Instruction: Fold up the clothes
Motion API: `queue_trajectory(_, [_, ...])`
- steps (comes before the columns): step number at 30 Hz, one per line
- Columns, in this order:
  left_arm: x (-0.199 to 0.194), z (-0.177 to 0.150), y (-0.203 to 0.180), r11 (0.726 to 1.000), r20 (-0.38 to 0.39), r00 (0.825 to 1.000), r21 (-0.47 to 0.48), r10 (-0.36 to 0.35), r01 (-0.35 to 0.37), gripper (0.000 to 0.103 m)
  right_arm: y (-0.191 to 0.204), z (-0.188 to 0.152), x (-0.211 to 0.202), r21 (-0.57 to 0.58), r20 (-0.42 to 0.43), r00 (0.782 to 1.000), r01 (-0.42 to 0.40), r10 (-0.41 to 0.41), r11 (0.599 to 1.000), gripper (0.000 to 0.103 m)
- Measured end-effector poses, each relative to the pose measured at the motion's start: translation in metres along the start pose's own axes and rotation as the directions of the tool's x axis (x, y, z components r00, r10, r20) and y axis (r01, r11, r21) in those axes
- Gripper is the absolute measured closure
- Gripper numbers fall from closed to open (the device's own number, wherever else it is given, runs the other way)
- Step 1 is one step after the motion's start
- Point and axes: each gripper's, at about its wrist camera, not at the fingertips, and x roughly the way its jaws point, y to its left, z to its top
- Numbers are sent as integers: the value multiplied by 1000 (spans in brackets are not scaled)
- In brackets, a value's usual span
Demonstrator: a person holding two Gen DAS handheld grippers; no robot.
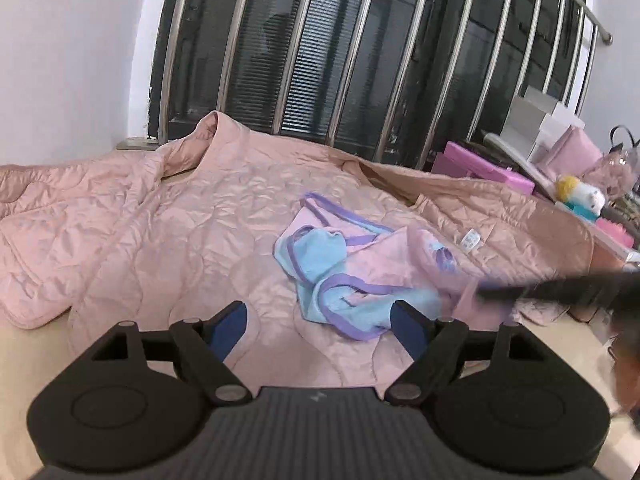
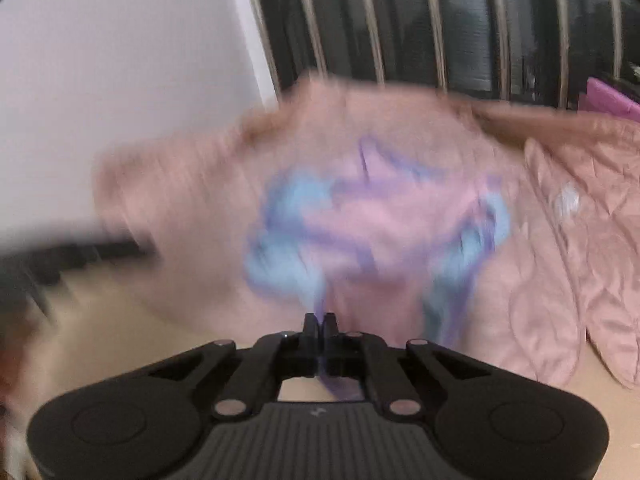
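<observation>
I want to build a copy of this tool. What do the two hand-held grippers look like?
Both look alike. The left hand-held gripper has a black ribbed body, round side housings, linkage arms with silver pins and blue finger pads. The right hand-held gripper has black fingers.

A pink quilted coverlet (image 1: 168, 232) lies spread and creased over the bed (image 1: 32, 364), whose bare beige surface shows at the near left corner. A small white label (image 1: 472, 239) sits on the coverlet toward the right edge. Behind the far edge stands a dark window (image 1: 304, 48) fronted by vertical metal bars (image 1: 354, 52); a white wall (image 1: 64, 52) adjoins it on the left. Beyond the right edge are magenta boxes (image 1: 480, 166), grey and white boxes (image 1: 536, 120), and a yellow-and-white plush toy (image 1: 582, 194).
</observation>
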Motion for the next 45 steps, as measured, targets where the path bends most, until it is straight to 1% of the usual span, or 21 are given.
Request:
queue_trajectory(3, [12, 3, -7, 999, -2, 999, 5, -40, 40, 23, -6, 29, -37, 56, 111, 989, -104, 97, 993, 101])
queue_trajectory(7, [30, 8, -15, 994, -12, 994, 12, -105, 106, 21, -45, 55, -25, 84, 48, 995, -90, 86, 992, 101])
queue_trajectory(9, [45, 10, -18, 989, -28, 989, 21, -145, 145, 21, -70, 54, -2, 108, -7, 1000, -25, 26, 994, 99])
queue_trajectory(10, [51, 9, -19, 990, -31, 990, 27, -138, 139, 21, -84, 50, 10, 135, -23, 998, 69, -66, 988, 90])
queue_trajectory(11, [57, 9, -19, 992, -34, 993, 40, -115, 117, 21, -94, 45, 18, 163, -34, 986, 170, -166, 972, 81])
queue_trajectory(12, [61, 8, -20, 993, -35, 995, 55, -99, 100, 21, -101, 40, 23, 186, -64, 960, 279, -272, 942, 64])
queue_trajectory(13, [65, 6, -20, 993, -32, 996, 74, -89, 91, 21, -104, 34, 25, 190, -99, 928, 372, -360, 908, 65])
queue_trajectory(14, [68, 4, -18, 992, -30, 995, 84, -92, 94, 21, -100, 29, 22, 165, -97, 914, 405, -394, 899, 65])
queue_trajectory(17, [73, -4, -12, 990, -46, 993, 81, -110, 114, 21, -72, 15, -5, 91, -3, 914, 404, -405, 910, 61])
queue_trajectory(18, [71, -4, -11, 993, -47, 995, 76, -89, 92, 21, -62, 12, -11, 77, 7, 915, 403, -404, 912, 56])
queue_trajectory(20, [65, -4, -11, 993, -21, 997, 85, -78, 79, 21, -42, 7, -12, 31, -8, 912, 409, -409, 912, 50])
queue_trajectory(21, [61, -4, -11, 990, 14, 995, 99, -97, 95, 20, -32, 3, -7, 2, -27, 909, 415, -415, 910, 49])
queue_trajectory(23, [58, -3, -11, 992, 20, 996, 90, -91, 89, 20, -18, -4, 7, -42, -68, 904, 420, -422, 906, 50])
queue_trajectory(25, [57, -3, -12, 991, 21, 995, 87, -101, 99, 20, -13, -11, 24, -48, -94, 885, 454, -457, 890, 52])
queue_trajectory(27, [56, -3, -11, 991, 21, 993, 79, -113, 111, 20, -19, -13, 32, -10, -92, 877, 474, -473, 881, 52])
queue_trajectory(29, [57, -3, -10, 991, 15, 993, 72, -117, 116, 20, -34, -16, 40, 65, -93, 880, 472, -466, 879, 60])
queue_trajectory(32, [62, -3, -9, 992, 3, 995, 69, -103, 103, 20, -52, -18, 39, 166, -84, 909, 417, -409, 893, 81])
queue_trajectory(34, [65, -3, -8, 993, -6, 996, 72, -90, 90, 20, -50, -16, 35, 180, -86, 913, 408, -399, 895, 95])
queue_trajectory(37, [66, -4, -9, 993, -12, 995, 73, -97, 98, 20, -38, -8, 21, 193, -58, 928, 372, -368, 908, 98])
queue_trajectory(43, [74, -7, -7, 994, -38, 997, 80, -69, 72, 20, -13, 21, -32, 247, 72, 980, 160, -183, 956, 98])
queue_trajectory(45, [76, -7, -4, 995, -42, 997, 71, -69, 71, 20, -12, 27, -44, 249, 102, 986, 105, -134, 963, 98])
